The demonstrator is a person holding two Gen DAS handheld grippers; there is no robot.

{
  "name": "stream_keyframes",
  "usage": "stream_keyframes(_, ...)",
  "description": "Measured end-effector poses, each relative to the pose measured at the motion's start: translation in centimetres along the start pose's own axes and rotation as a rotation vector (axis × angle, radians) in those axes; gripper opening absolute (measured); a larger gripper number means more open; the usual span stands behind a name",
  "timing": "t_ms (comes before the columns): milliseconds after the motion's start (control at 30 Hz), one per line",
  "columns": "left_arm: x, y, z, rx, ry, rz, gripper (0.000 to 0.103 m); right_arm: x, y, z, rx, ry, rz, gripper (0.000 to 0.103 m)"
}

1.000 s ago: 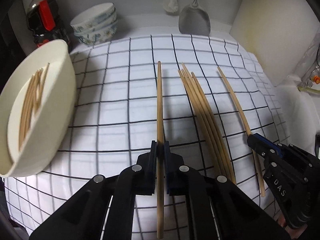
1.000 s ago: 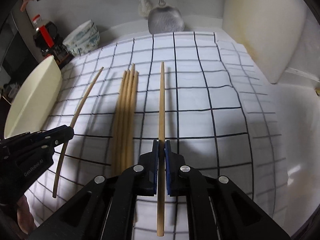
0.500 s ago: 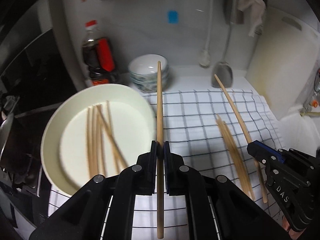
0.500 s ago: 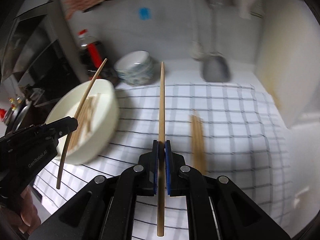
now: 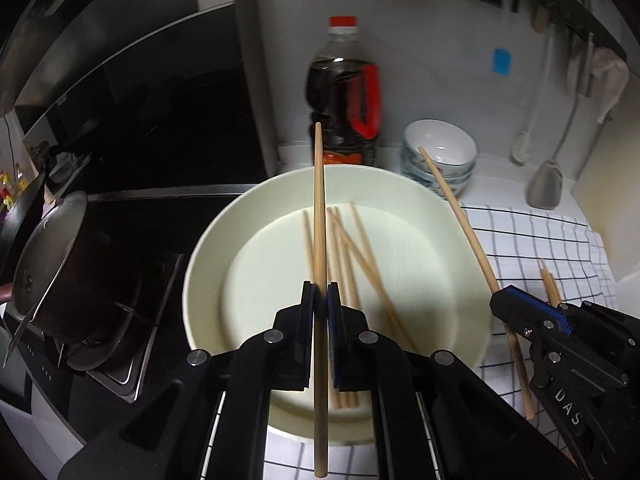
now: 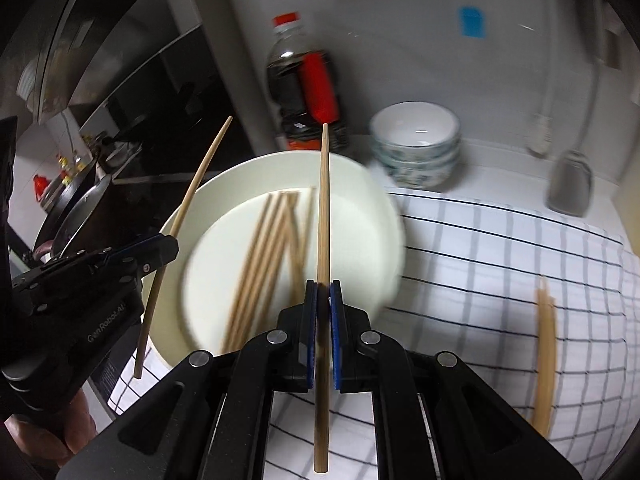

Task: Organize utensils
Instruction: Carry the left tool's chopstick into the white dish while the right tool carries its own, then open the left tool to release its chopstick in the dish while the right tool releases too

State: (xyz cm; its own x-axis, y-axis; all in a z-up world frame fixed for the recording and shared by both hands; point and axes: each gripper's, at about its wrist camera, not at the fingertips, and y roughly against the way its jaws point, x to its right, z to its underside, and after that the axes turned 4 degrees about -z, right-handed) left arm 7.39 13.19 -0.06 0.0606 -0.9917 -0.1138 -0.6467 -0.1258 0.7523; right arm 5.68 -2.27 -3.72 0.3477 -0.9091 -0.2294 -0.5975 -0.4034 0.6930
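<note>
Nearest to us, the left hand-held gripper (image 5: pixel 320 300) is clamped tight on a wooden chopstick (image 5: pixel 319 208), which runs straight up between the pads and out past them at both ends, its far tip showing in front of the dark bottle. The right hand-held gripper (image 6: pixel 323 300) is likewise closed on a second chopstick (image 6: pixel 323 208), held the same way. In the left wrist view the right one appears at the lower right (image 5: pixel 498 300), its stick slanting up to the left over the bowl's rim. Below both lies the cream bowl (image 5: pixel 208 264), wide and shallow, with several loose chopsticks (image 5: pixel 348 256) lying inside, some side by side and one crossed over them. The bowl sits at the left edge of a white cloth with a dark grid (image 6: pixel 500 264) spread over the surface. On that cloth, well to the right, a small bundle of chopsticks (image 6: pixel 545 344) lies together, blurred. To the left of the bowl a metal pot (image 5: pixel 60 264) stands on a stove. Behind the bowl stand a dark bottle with a red cap (image 5: pixel 343 92) and a stack of patterned bowls (image 5: pixel 439 156), and farther right a metal spatula (image 5: pixel 546 184) hangs against the wall.
</note>
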Motion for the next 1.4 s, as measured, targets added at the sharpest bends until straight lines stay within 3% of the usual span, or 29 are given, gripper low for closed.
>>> stream_keyframes(200, -2.1, -3.1, -0.2, -0.043, 0.020, -0.011, 0.007, -2.1, -4.0, -1.4, -0.054, 0.019, -0.014, 0.006)
stream_keyframes(533, -2.7, -6.2, 0.3, -0.090, 0.003, -0.021, 0.008, -2.3, -7.7, -1.8, -0.121, -0.011, -0.005, 0.006)
stream_keyframes(1067, -2.5, -7.7, 0.7, -0.115, -0.012, -0.049, 0.009, -1.9, -9.0, -1.6, -0.157, -0.016, 0.018, 0.006)
stream_keyframes(1167, -2.8, -7.3, 0.6, -0.105, -0.001, -0.058, 0.021, -2.0, -8.6, -1.7, -0.145, -0.007, 0.029, 0.009)
stream_keyframes(1233, -3.0, -7.0, 0.7, -0.097, 0.006, -0.075, 0.047, -2.1, -8.3, -1.7, -0.137, 0.000, 0.033, 0.013)
stream_keyframes(1300, -3.2, -6.4, 0.7, -0.076, 0.016, -0.092, 0.056, -2.0, -8.0, -1.6, -0.131, -0.002, 0.032, 0.014)
stream_keyframes(1400, -3.5, -6.0, 0.9, -0.074, 0.024, -0.098, 0.059, -1.8, -7.6, -1.5, -0.129, -0.014, 0.029, 0.015)
